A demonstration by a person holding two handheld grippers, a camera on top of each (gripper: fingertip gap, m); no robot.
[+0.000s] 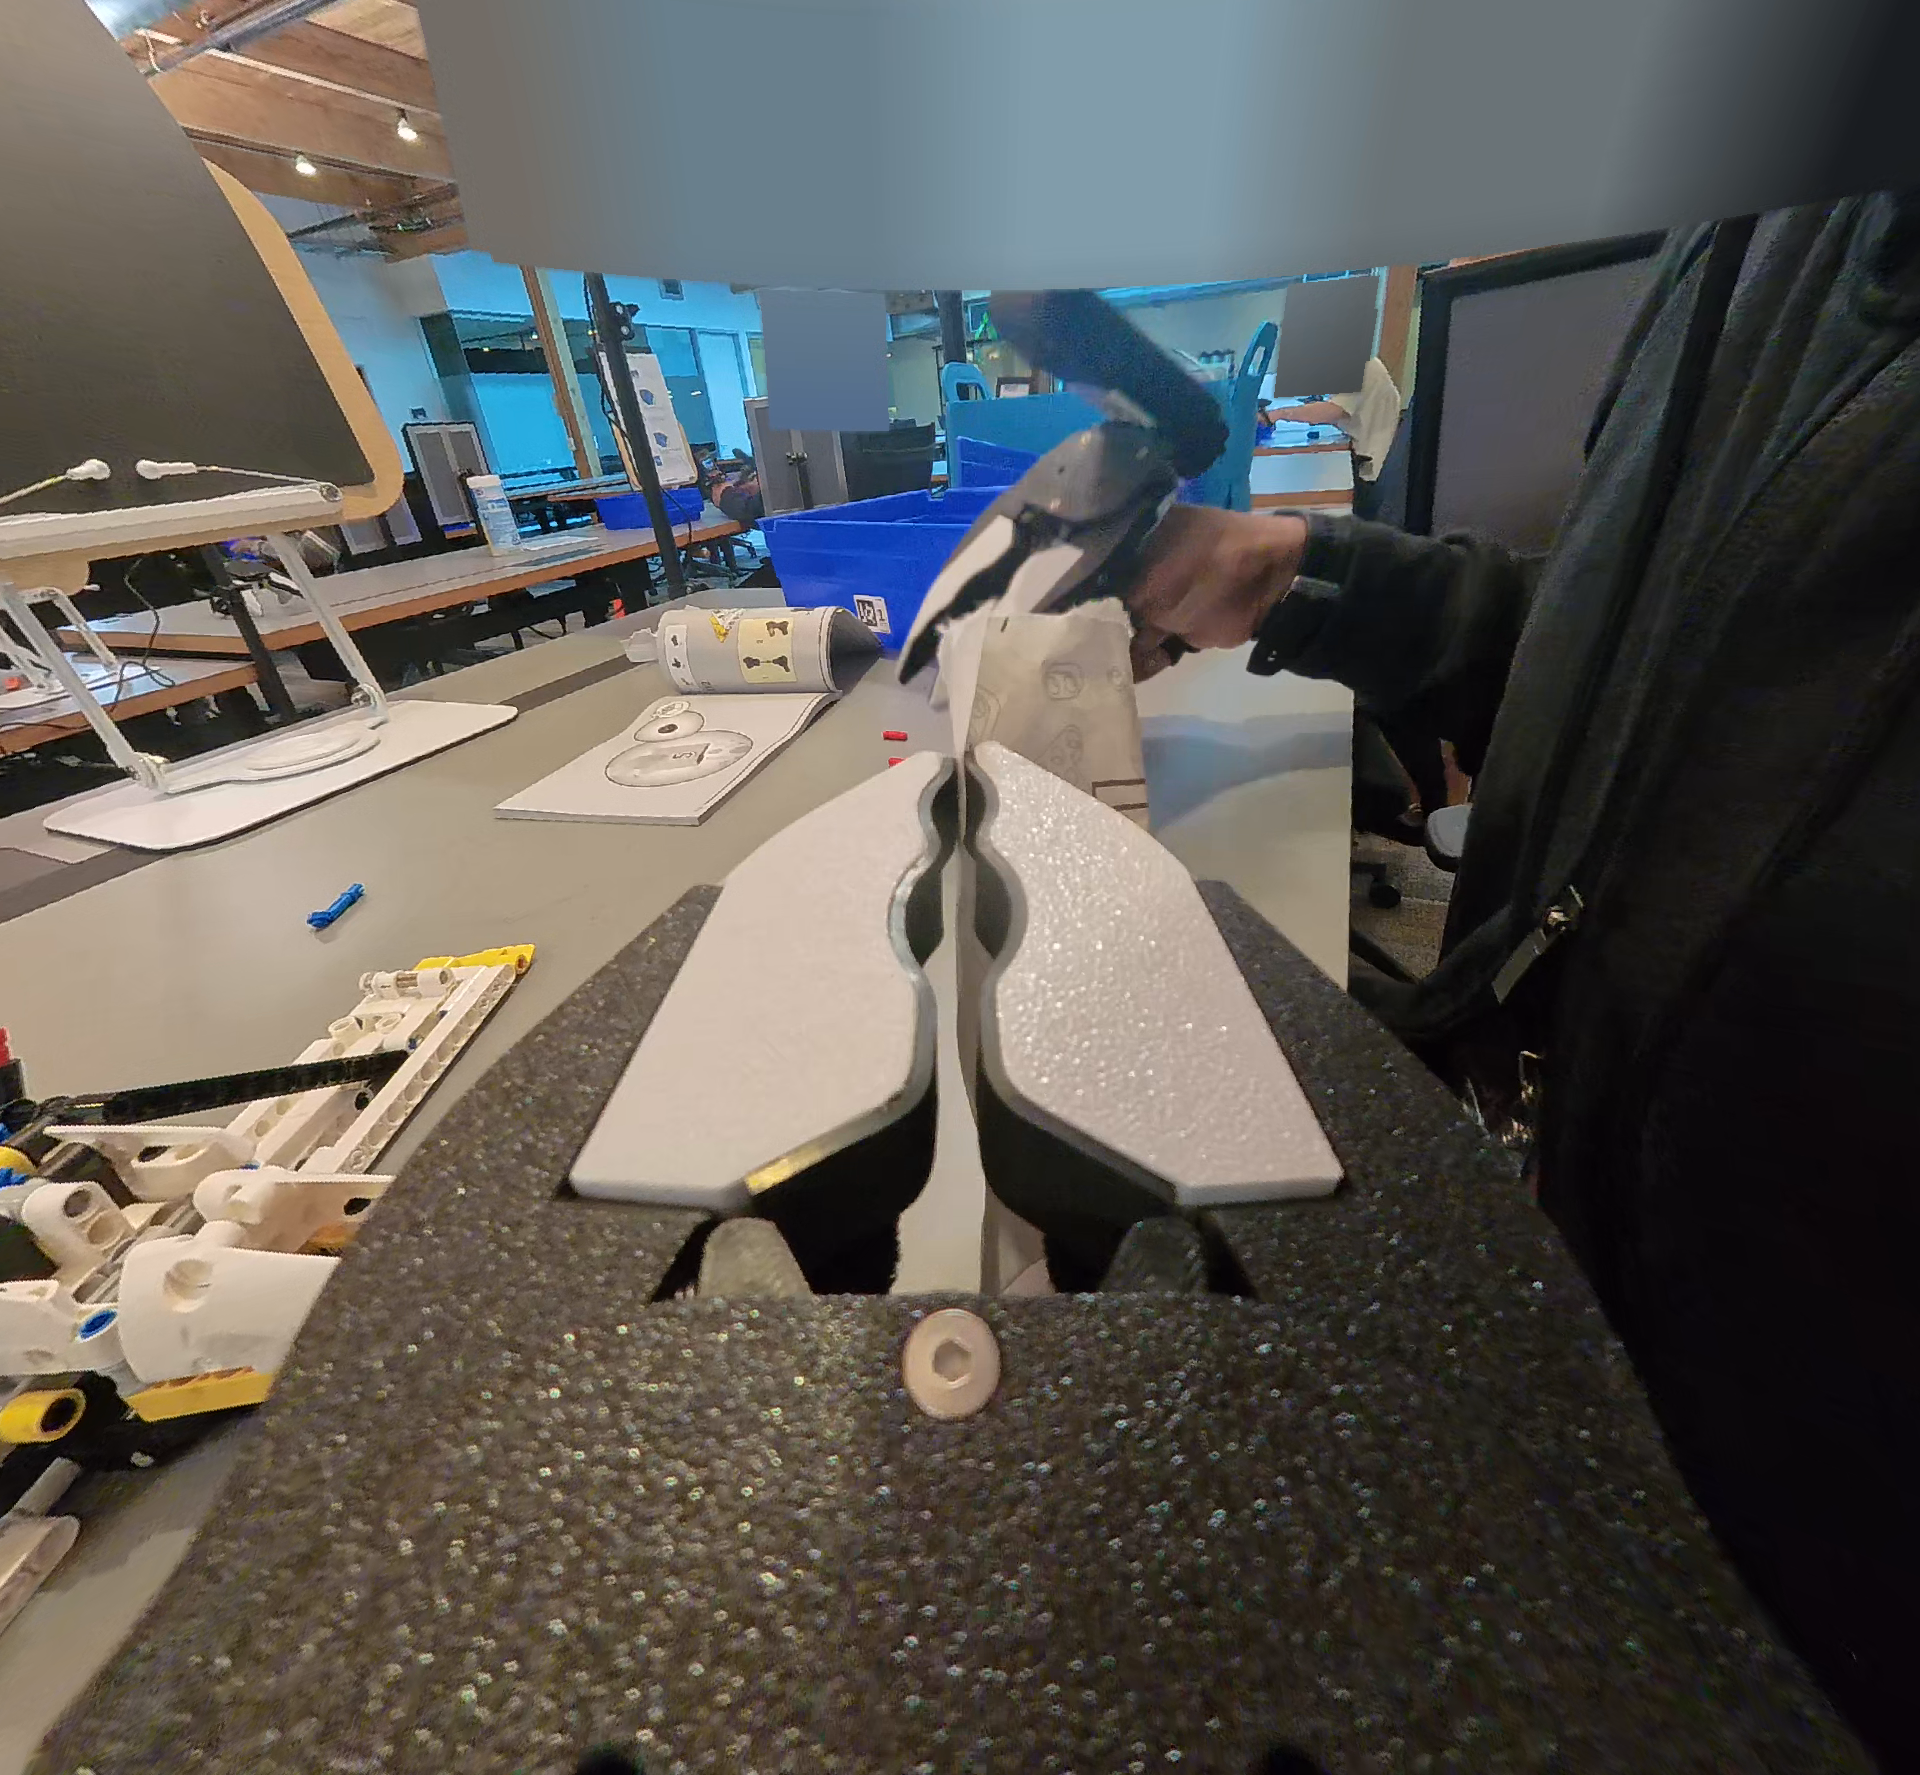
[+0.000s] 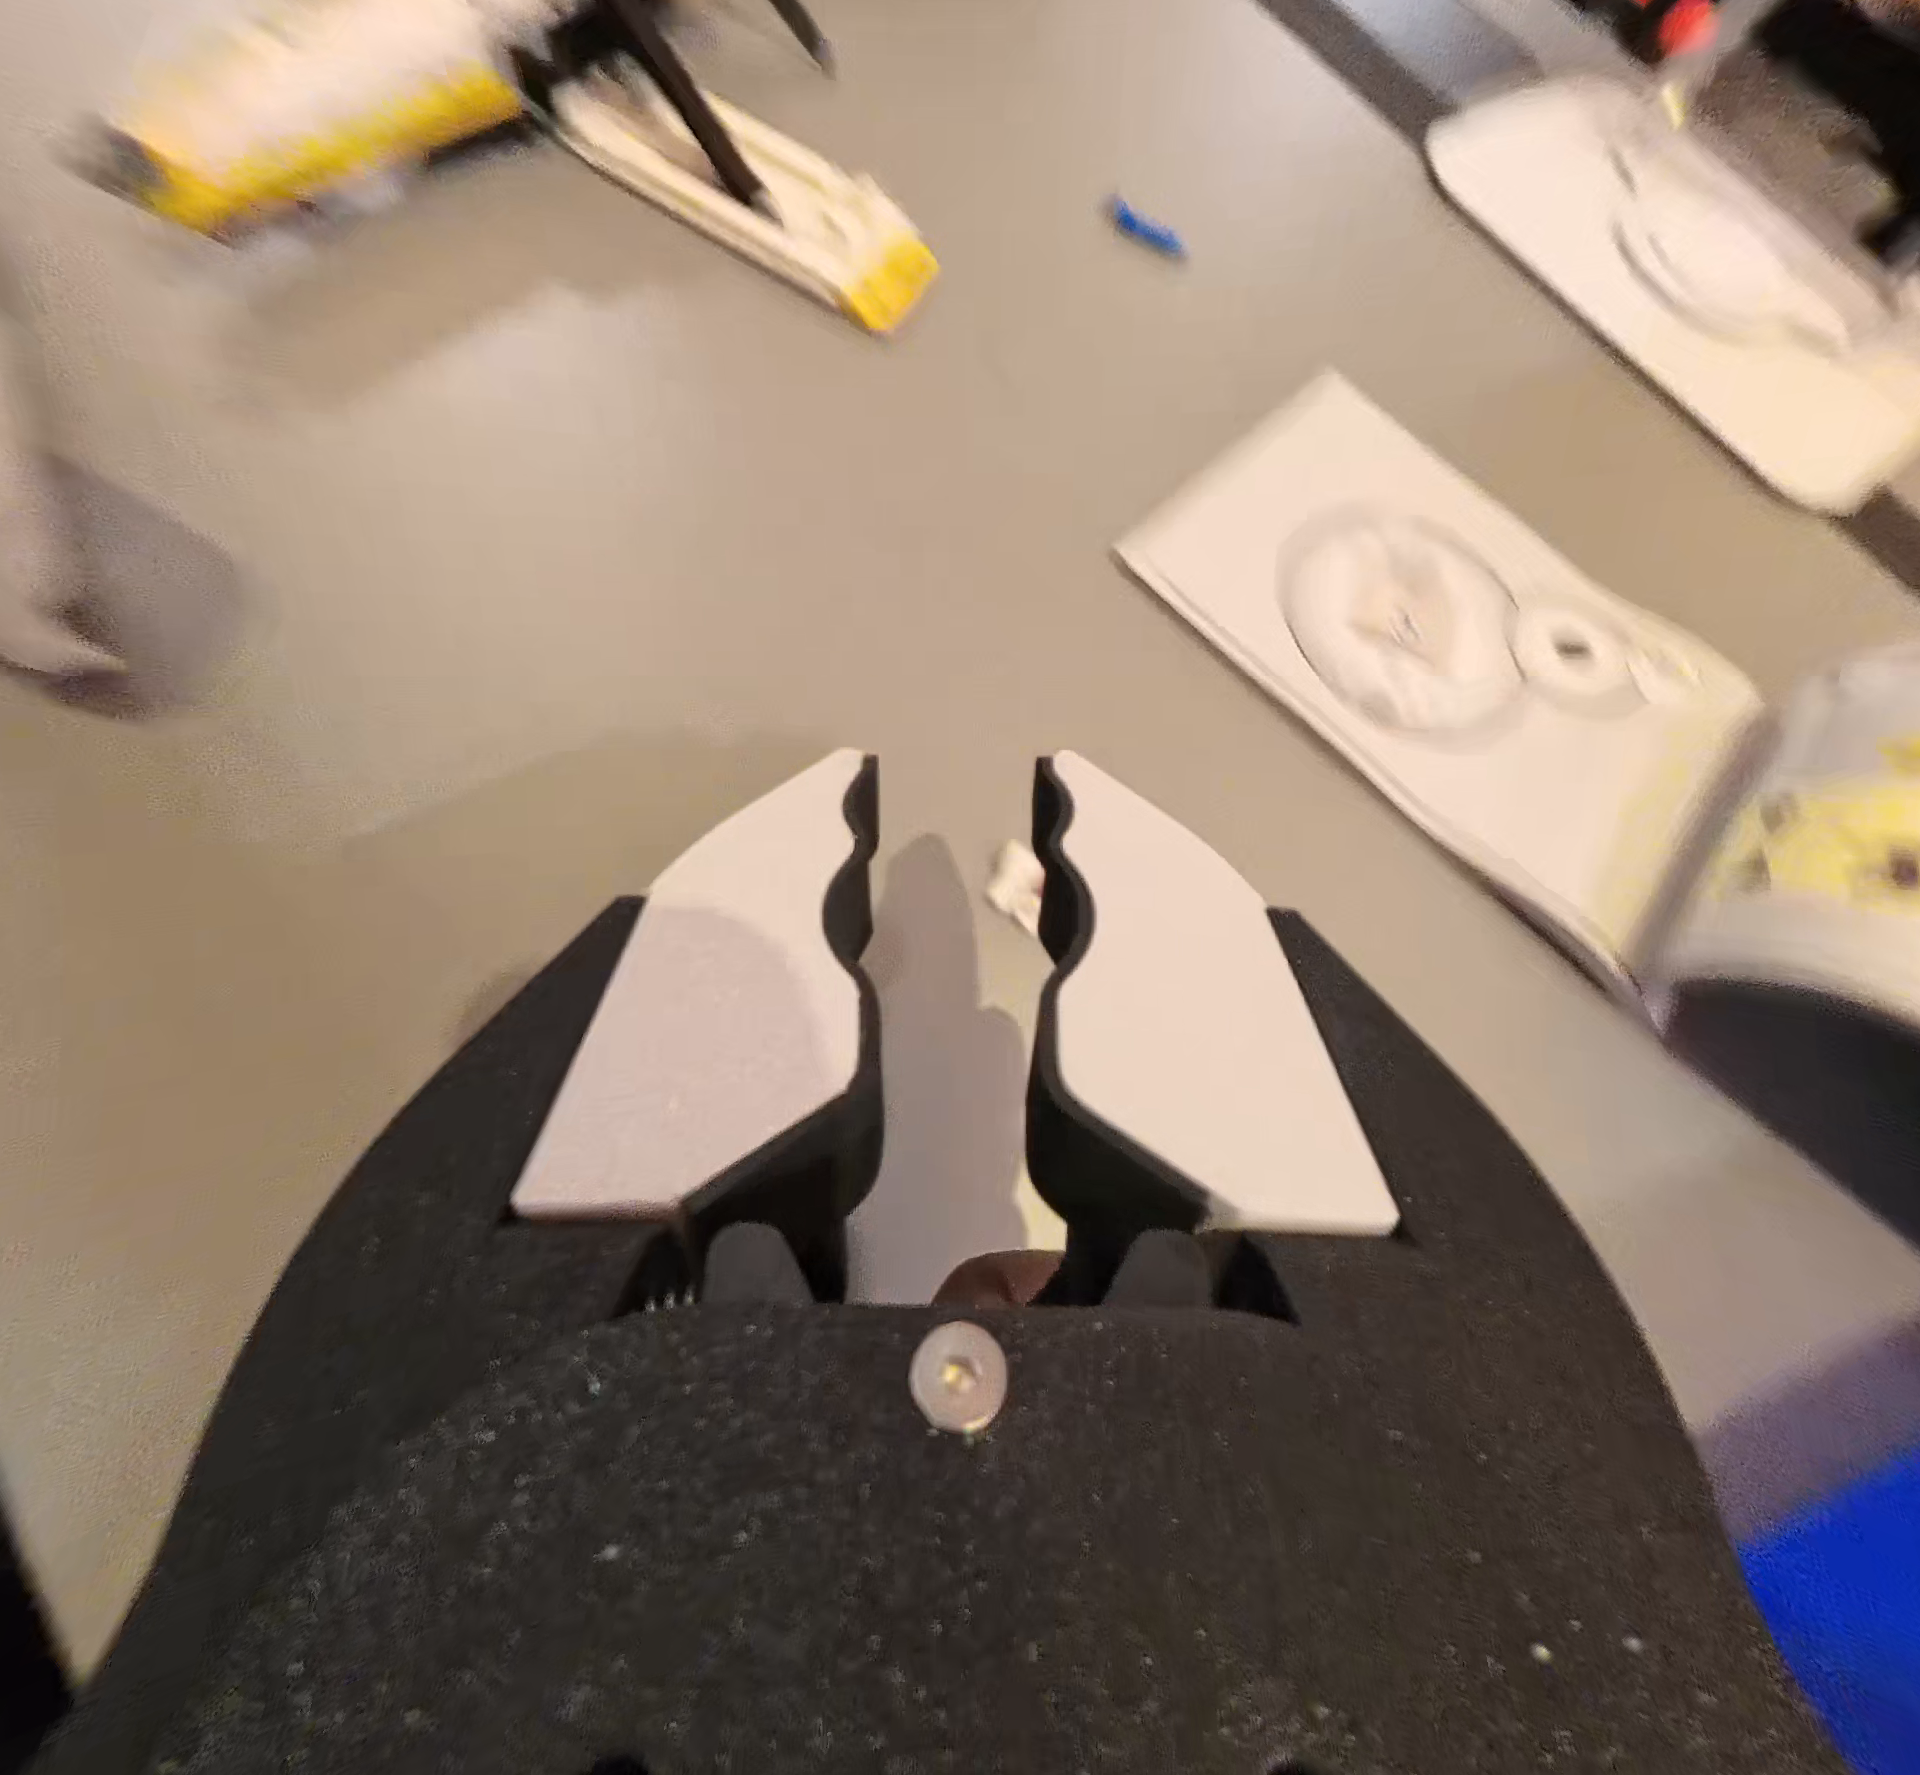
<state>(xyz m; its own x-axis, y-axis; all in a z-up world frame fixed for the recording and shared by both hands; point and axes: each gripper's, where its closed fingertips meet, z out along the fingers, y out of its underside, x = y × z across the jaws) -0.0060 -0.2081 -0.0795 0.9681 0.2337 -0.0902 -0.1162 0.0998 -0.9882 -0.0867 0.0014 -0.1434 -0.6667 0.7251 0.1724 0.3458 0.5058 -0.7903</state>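
The left gripper (image 1: 961, 769) is clamped on a white printed paper bag (image 1: 1049, 697). The right gripper (image 2: 956, 769) stands apart, bare, over the grey table (image 2: 623, 530), a white scrap (image 2: 1018, 873) below it. An open booklet (image 2: 1434, 634) lies toward the table's far edge, a toy brick model (image 1: 208, 1185) nearby.

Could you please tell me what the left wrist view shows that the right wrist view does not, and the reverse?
Only the left wrist view: the left gripper shut on a white paper bag, a hand holding the right gripper at the bag's top, a blue bin.

Only the right wrist view: the right gripper's open fingers with nothing between them, and a small white scrap on the table.

Both: the open booklet, the brick model, a small blue piece, the white stand.
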